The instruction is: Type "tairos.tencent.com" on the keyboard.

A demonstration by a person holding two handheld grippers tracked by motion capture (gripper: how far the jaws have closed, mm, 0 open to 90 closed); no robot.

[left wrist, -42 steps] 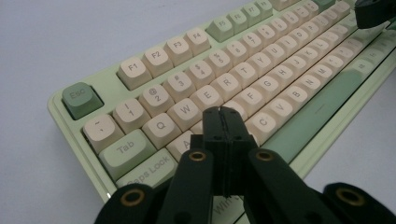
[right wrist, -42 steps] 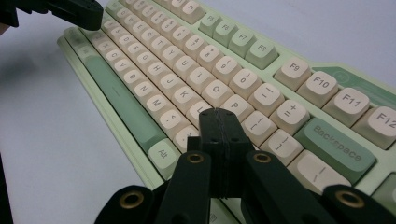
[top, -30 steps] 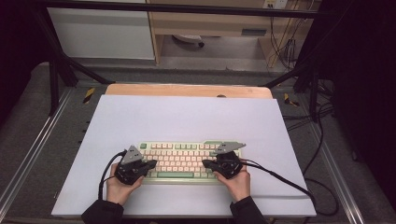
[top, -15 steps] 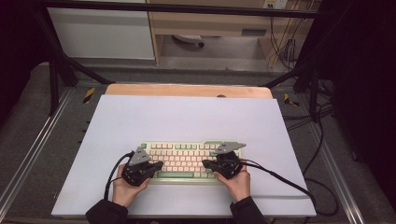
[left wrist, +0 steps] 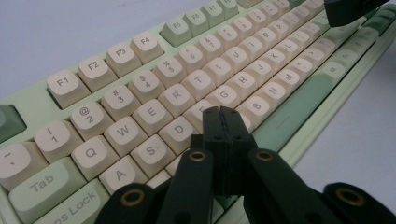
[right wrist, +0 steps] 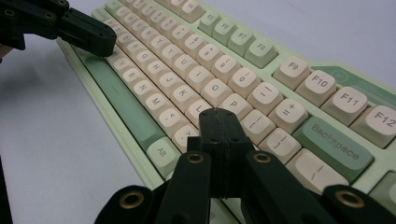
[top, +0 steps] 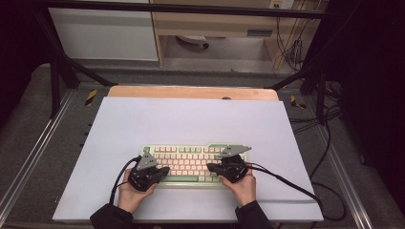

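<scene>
White table cover [top: 191, 119], wooden edge [top: 191, 92] behind it, metal frame rails [top: 28, 157] at both sides, grey floor [top: 229, 55], white cabinet [top: 102, 33], wooden shelf [top: 215, 24], cables [top: 291, 47], dim surroundings.

Closed claw [right wrist: 219, 116] above keyboard [right wrist: 261, 79]

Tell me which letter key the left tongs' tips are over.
The F key, mostly hidden behind the shut left tongs. It sits between D and G in the home row of the keyboard.
</scene>
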